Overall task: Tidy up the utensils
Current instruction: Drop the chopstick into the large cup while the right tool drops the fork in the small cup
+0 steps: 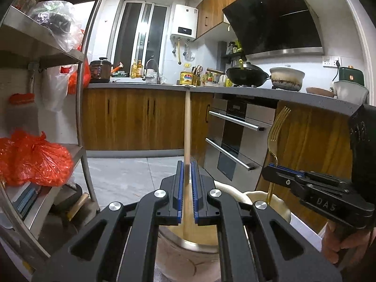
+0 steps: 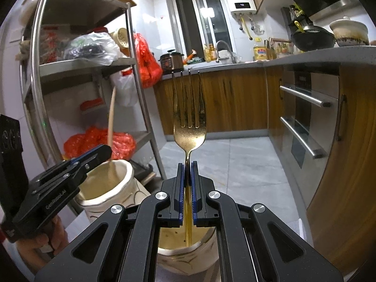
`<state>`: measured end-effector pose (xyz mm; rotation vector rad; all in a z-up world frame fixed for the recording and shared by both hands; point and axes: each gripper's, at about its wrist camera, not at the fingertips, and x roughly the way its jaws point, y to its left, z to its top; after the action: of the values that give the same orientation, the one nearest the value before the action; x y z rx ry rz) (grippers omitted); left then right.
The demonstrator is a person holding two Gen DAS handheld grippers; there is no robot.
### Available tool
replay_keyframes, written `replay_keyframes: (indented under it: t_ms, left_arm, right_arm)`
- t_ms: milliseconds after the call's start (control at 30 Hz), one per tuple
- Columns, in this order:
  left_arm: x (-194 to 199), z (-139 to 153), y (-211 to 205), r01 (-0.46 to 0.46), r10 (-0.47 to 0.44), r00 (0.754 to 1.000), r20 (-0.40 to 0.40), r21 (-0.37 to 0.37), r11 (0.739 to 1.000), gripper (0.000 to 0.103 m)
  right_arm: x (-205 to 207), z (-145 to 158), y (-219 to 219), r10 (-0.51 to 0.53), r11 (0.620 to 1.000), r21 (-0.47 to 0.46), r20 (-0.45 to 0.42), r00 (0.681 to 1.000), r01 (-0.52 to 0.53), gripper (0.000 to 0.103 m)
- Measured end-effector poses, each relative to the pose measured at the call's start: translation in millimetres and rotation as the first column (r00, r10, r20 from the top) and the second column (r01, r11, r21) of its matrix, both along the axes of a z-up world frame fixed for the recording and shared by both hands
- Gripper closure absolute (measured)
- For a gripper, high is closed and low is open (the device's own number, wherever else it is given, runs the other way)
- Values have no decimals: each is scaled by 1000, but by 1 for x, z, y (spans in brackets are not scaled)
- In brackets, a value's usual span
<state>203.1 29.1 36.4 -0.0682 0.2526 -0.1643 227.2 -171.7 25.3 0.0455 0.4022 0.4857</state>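
Gold fork (image 2: 189,117) stands upright, tines up, its handle clamped between the closed fingers of the right gripper (image 2: 187,174), lower end down inside a cream jar (image 2: 206,242). Left gripper (image 1: 187,171) points roughly level, fingers closed on a wooden chopstick (image 1: 187,127), also upright, bottom end in a second cream jar (image 2: 110,185) just beside the first. Both grippers sit side by side over the jars. A hand (image 1: 338,246) grips the right handle from below; the other hand (image 2: 44,242) holds the left one.
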Motion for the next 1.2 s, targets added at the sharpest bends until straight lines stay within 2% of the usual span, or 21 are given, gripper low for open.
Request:
replay_keyframes:
  t_ms: [233, 300, 333, 367, 533, 900, 1000, 1133, 1200]
  left_arm:
    - [0, -2, -4, -18, 18, 1000, 4, 36, 999, 94]
    - [0, -2, -3, -23, 23, 1000, 5, 35, 999, 83]
    - [0, -1, -2, -31, 31, 999, 8, 32, 999, 72]
    - [-1, -1, -1, -34, 34, 999, 10, 28, 999, 65]
    - [-1, -1, 2, -40, 40, 999, 9, 11, 999, 56]
    - [0, -1, 4, -46, 46, 999, 5, 6, 999, 49]
    - [0, -1, 5, -53, 53, 999, 5, 0, 999, 44]
    - [0, -2, 5, -62, 62, 998, 0, -12, 998, 42]
    - [1, -3, 5, -69, 69, 998, -2, -7, 998, 41]
  right_arm:
    - [2, -2, 0, -30, 999, -21, 12, 999, 30, 97]
    - [4, -3, 0, -41, 999, -32, 15, 999, 41, 96]
    - [4, -3, 0, -51, 998, -38, 19, 999, 51, 96]
    - [5, -3, 0, -57, 997, -43, 21, 998, 58, 96]
    - [8, -5, -5, -86, 995, -41, 19, 996, 86, 95]
    - [13, -7, -9, -106, 994, -40, 8, 994, 106, 94]
    - [13, -7, -9, -106, 994, -39, 11, 994, 106, 89]
    - [15, -8, -8, -96, 995, -34, -1, 995, 96, 73]
    - [15, -8, -5, -98, 994, -46, 4, 995, 98, 73]
